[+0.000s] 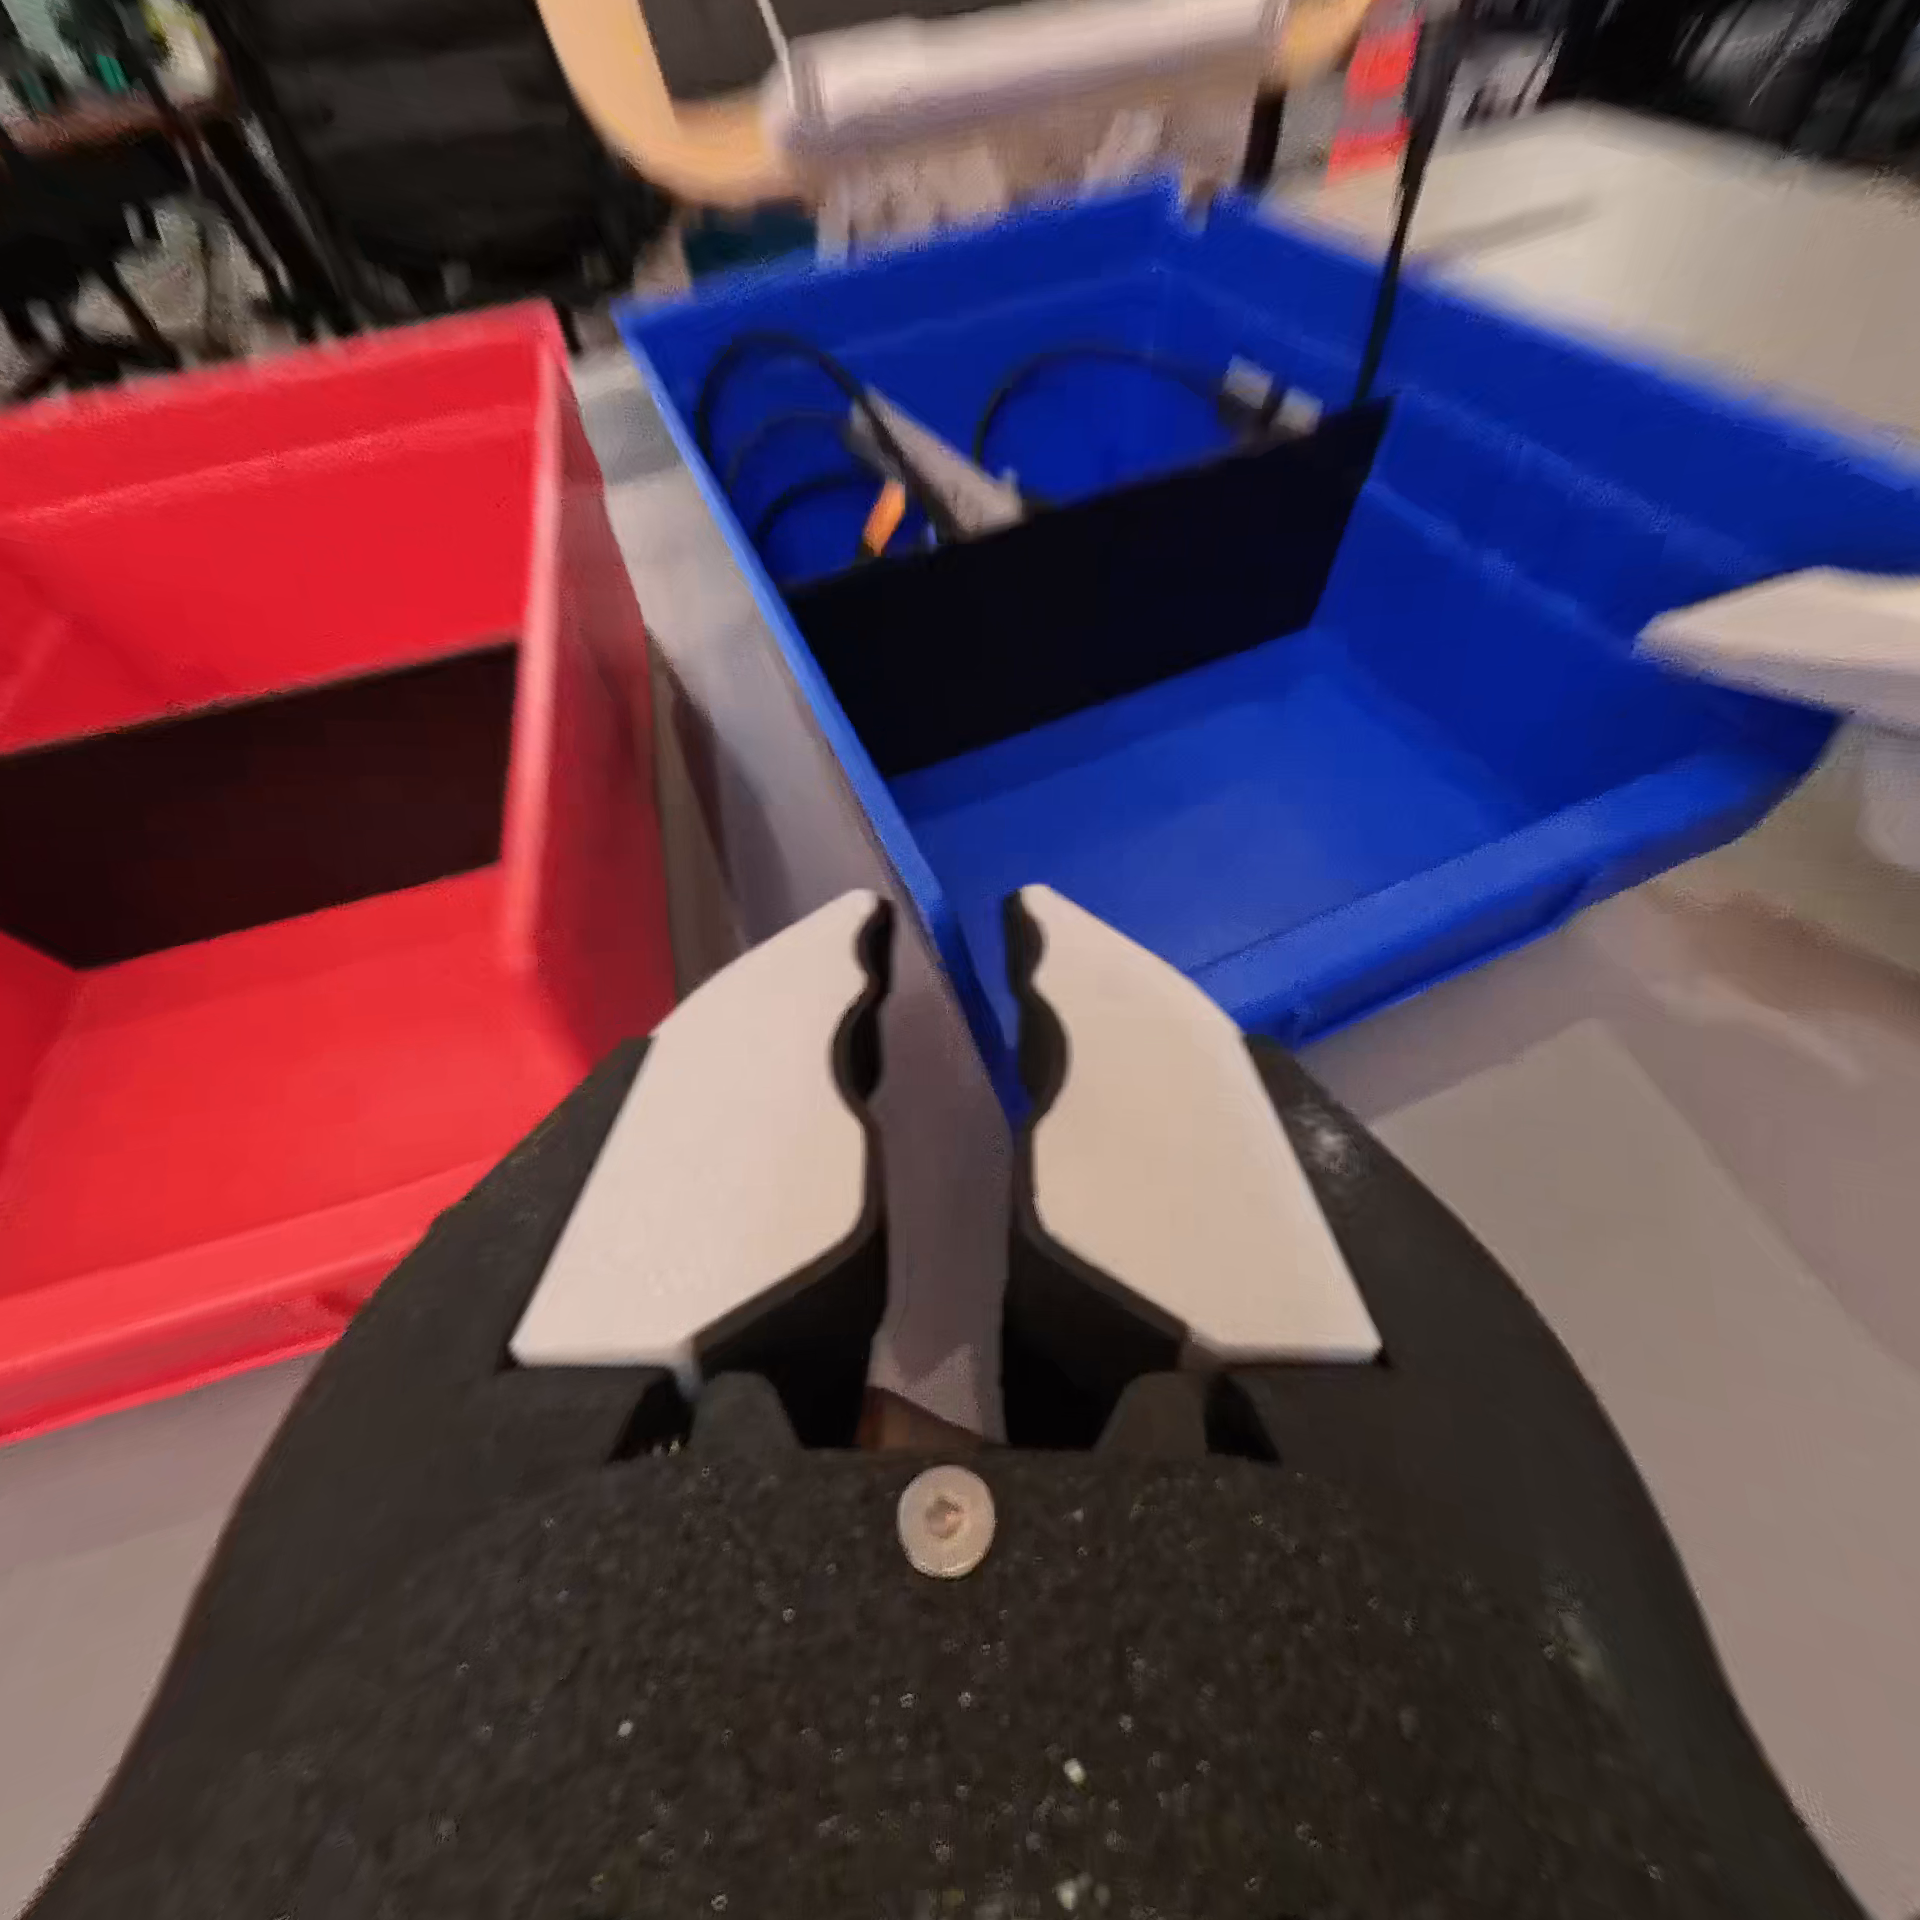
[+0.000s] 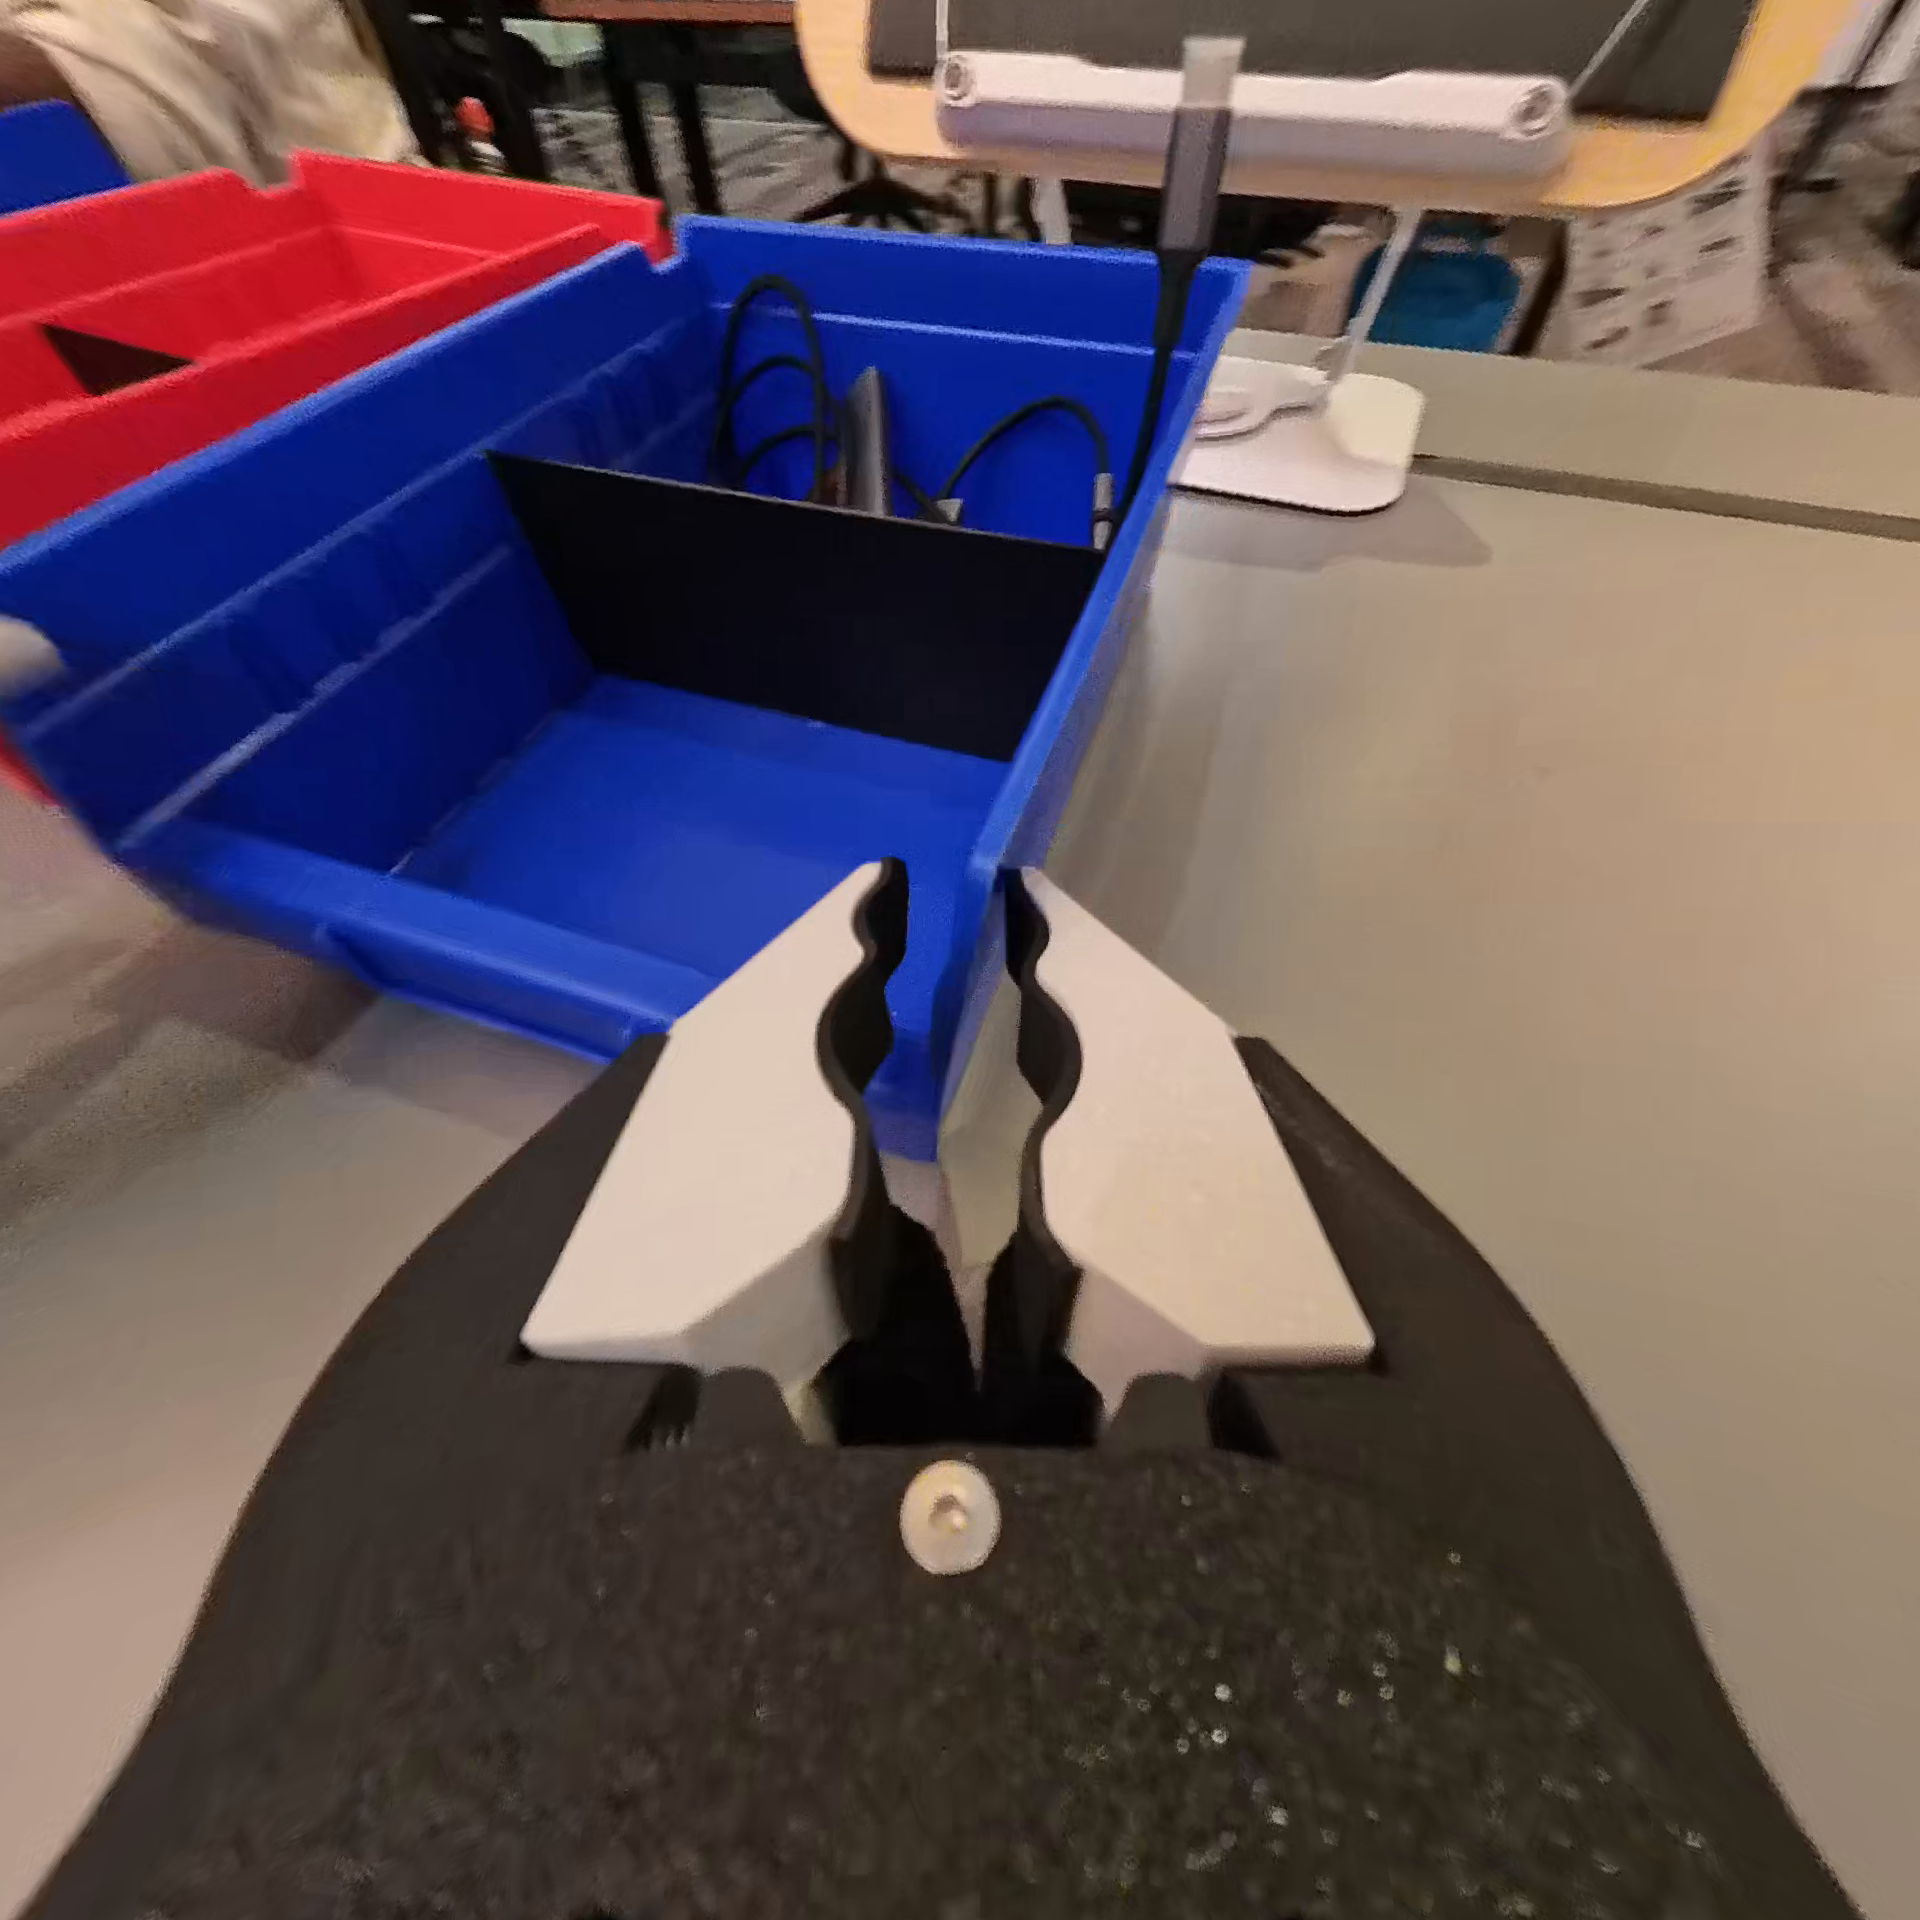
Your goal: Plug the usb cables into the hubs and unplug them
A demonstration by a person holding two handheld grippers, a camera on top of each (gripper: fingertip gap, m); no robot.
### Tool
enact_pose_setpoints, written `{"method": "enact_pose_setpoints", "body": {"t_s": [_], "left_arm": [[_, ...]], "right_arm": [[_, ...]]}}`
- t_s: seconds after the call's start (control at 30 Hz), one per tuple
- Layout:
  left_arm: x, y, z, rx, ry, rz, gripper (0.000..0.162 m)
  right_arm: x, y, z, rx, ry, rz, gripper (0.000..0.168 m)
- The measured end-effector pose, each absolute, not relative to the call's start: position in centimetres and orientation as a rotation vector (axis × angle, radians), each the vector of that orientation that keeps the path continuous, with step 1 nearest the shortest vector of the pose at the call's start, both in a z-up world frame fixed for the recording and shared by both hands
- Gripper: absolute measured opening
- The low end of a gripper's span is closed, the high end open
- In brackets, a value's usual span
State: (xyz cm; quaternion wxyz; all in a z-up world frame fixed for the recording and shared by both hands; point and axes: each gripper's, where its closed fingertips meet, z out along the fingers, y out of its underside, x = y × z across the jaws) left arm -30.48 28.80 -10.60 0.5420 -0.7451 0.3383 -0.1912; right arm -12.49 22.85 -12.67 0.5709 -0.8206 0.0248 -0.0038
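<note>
Both grippers hang empty, jaws narrowly parted: the left gripper (image 1: 948,914) between red bin (image 1: 312,1039) and blue bin (image 1: 1455,935), the right gripper (image 2: 951,883) at its near right corner; cables (image 2: 790,395) lie behind the black divider (image 2: 810,613).

A red bin (image 1: 312,1091) sits just beside a blue bin (image 2: 582,644); each has a black divider (image 2: 821,613). Behind the blue bin's divider lie black cables (image 2: 774,374). The counter (image 2: 1507,935) is grey, and the gripper (image 2: 951,883) pairs pale grey fingers (image 2: 727,1143) with a speckled black body.
</note>
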Motion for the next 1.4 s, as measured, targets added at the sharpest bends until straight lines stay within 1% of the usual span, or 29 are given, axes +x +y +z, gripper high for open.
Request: {"method": "enact_pose_setpoints", "body": {"t_s": [0.1,0.13,0.17,0.2,0.23,0.3,0.4,0.47,0.6,0.63,0.7,0.83,1.07,1.2,1.37,1.4], "left_arm": [[-36.5,29.4,-4.2,-1.583,0.585,-0.556,0.020],[-39.6,30.4,-3.1,-1.568,0.492,-0.563,0.023],[-43.0,31.8,-3.1,-1.593,0.404,-0.555,0.022],[-46.4,33.3,-4.1,-1.652,0.336,-0.537,0.023],[-49.5,34.7,-5.7,-1.725,0.290,-0.516,0.028],[-53.6,36.6,-8.9,-1.850,0.252,-0.495,0.044],[-55.3,38.5,-11.3,-1.934,0.367,-0.421,0.046],[-55.4,40.0,-11.6,-1.916,0.417,-0.338,0.045],[-53.5,42.9,-11.6,-1.882,0.450,-0.345,0.037],[-53.2,43.6,-11.5,-1.874,0.442,-0.347,0.032],[-52.4,44.4,-11.8,-1.867,0.433,-0.398,0.004],[-51.7,44.7,-11.9,-1.880,0.415,-0.466,0.003],[-51.5,41.3,-12.1,-1.953,0.406,-0.431,0.004],[-52.7,36.9,-12.2,-1.999,0.356,-0.318,0.005],[-54.5,31.7,-12.3,-2.038,0.269,-0.214,0.005],[-54.9,30.7,-12.3,-2.042,0.265,-0.188,0.005]], "right_arm": [[-12.4,21.4,-11.6,-1.874,-0.001,0.094,0.020],[-11.8,20.8,-11.3,-1.853,-0.004,0.093,0.021],[-11.4,20.4,-11.0,-1.833,-0.010,0.108,0.027],[-11.2,20.2,-10.8,-1.823,-0.008,0.138,0.028],[-11.0,20.0,-10.6,-1.816,0.005,0.166,0.030],[-10.6,19.8,-10.5,-1.802,0.041,0.199,0.031],[-10.2,19.3,-10.6,-1.801,0.055,0.167,0.028],[-10.1,18.8,-10.6,-1.801,0.026,0.112,0.027],[-10.1,17.6,-9.9,-1.763,-0.019,0.039,0.027],[-10.4,17.3,-9.7,-1.755,-0.040,0.026,0.027],[-11.3,16.8,-9.6,-1.743,-0.103,0.004,0.027],[-15.4,16.1,-9.8,-1.727,-0.262,-0.021,0.027],[-28.9,16.5,-11.2,-1.760,-0.394,0.333,0.029],[-34.8,20.4,-11.9,-1.842,-0.417,0.332,0.031],[-37.1,26.6,-11.4,-1.913,-0.229,0.198,0.051],[-37.1,27.5,-11.7,-1.931,-0.216,0.147,0.052]]}}
